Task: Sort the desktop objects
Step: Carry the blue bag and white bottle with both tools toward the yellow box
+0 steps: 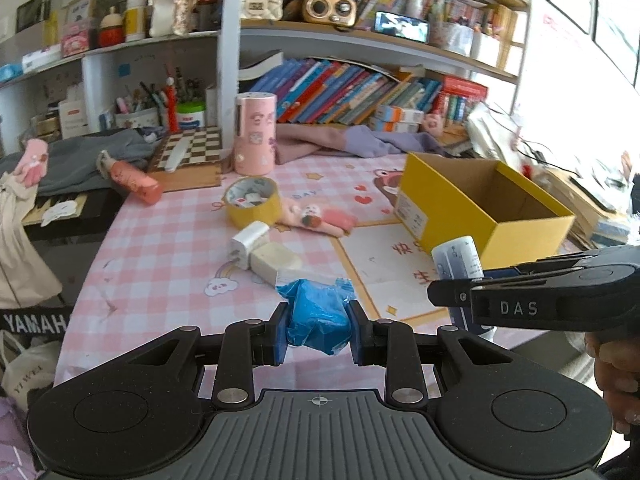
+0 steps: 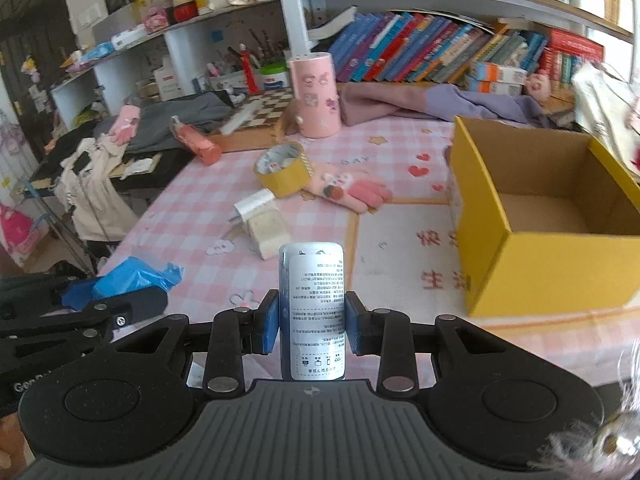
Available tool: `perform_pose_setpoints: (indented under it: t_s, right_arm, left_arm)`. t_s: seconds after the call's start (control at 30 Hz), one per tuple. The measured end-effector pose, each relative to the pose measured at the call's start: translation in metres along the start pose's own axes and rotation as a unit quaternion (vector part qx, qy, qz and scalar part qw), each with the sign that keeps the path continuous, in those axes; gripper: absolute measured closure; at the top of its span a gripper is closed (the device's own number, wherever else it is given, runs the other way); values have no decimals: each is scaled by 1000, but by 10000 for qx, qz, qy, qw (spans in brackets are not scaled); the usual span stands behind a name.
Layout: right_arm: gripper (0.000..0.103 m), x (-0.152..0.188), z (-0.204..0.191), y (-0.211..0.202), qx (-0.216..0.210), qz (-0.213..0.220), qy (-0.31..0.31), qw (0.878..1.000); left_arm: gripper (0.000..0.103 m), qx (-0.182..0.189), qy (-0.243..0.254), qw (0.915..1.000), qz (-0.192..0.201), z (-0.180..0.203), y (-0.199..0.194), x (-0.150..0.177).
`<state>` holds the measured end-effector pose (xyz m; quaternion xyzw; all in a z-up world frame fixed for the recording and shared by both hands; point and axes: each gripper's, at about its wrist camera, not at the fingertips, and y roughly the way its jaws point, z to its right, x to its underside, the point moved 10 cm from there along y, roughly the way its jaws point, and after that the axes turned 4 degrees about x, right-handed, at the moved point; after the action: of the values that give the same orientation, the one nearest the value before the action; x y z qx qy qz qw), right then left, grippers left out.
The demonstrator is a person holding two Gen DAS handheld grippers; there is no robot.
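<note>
My left gripper [image 1: 319,326] is shut on a crumpled blue plastic bag [image 1: 316,314], held over the near edge of the pink checked table [image 1: 160,264]. My right gripper [image 2: 311,322] is shut on an upright white bottle with a printed label [image 2: 314,312]. In the left wrist view the bottle [image 1: 458,260] shows at the right, in front of the open yellow cardboard box [image 1: 480,204]. The box [image 2: 548,216] is empty inside and stands right of the bottle. The blue bag [image 2: 132,278] shows at the left in the right wrist view.
On the table lie a yellow tape roll [image 1: 252,200], a white charger [image 1: 248,242], a cream block [image 1: 276,262], a pink glove [image 1: 320,218], a pink cylinder [image 1: 255,138] and a fallen pink bottle [image 1: 134,180]. A chessboard [image 1: 188,152], clothes and bookshelves stand behind.
</note>
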<state>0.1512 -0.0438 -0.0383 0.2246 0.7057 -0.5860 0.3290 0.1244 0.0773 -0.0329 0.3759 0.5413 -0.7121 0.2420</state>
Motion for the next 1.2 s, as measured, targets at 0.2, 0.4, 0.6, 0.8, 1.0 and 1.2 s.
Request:
perform_pose_setpoints:
  t_s: [0.2,0.4,0.6,0.8,1.0,1.2]
  right_arm:
    - [73,23,13,-17,314,-21,169,9994]
    - [73,40,29,-32,549,-48,580,9968]
    - [73,49,41,-42,728,-85,856,9936]
    - [73,54,48,-49,878,-83,958,9915]
    - [73,58,56,-53,934,-59,1037,9902]
    - [73,62,72,-58,1072,-55,1144,9876]
  left_arm:
    - [75,301,298,9991,-82,18,-2,8]
    - [75,632,554,9964,-138,37,-2,12]
    - [75,853,733,9935,-170,51,-1,14]
    - [75,1035,898,9904,-205,64,2,15]
    - [75,1163,1025,9877,-222,77,6,15]
    - [75,1308,1128,9847,-216,95,13,11]
